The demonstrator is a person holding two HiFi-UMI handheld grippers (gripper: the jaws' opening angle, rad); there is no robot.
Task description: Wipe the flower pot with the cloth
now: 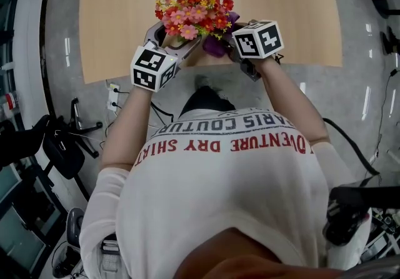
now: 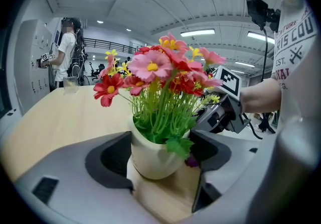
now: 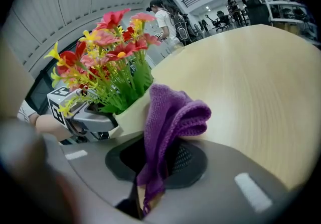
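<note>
A white flower pot with red, pink and yellow artificial flowers stands near the front edge of the wooden table. My left gripper is closed around the pot's sides, its dark pads against the pot. In the head view the left gripper sits at the flowers' left and the right gripper at their right. My right gripper is shut on a purple knitted cloth. The folded cloth bulges out ahead of the jaws and lies against the pot's side.
The table stretches away beyond the pot, with a small clear cup at its far end. A person stands there in the background. Cables and a power strip lie on the floor below the table's front edge.
</note>
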